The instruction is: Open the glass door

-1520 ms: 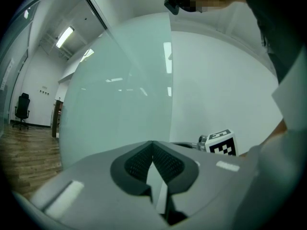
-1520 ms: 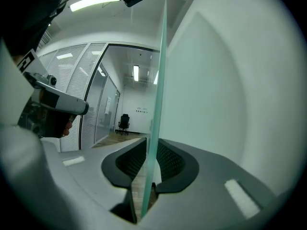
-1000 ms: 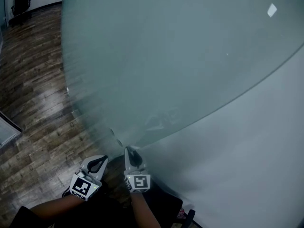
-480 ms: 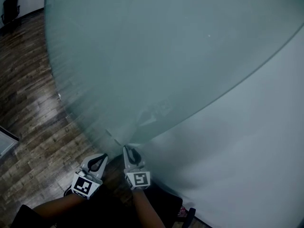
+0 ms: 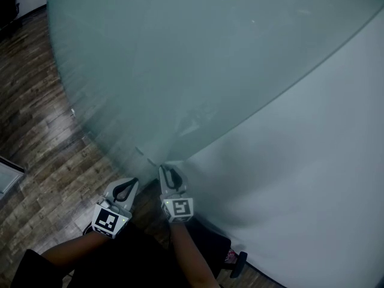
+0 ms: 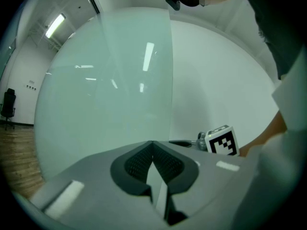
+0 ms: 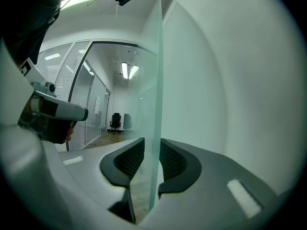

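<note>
The right claw (image 7: 151, 147) straddles the edge of the glass door (image 7: 157, 71), jaws opening, pads (image 7: 175, 163) seemingly just off it; the left claw (image 6: 152, 147) is closed, empty, beside it.

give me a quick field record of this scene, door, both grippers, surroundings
door: glass door, upright, its edge facing the person
right gripper: jaws opening, door's edge between them, pads not pressing on it
left gripper: shut, nothing between its jaws, to the left of the right gripper
right of door: white wall
left of door: wood floor
beyond door: office chair in a corridor
</note>
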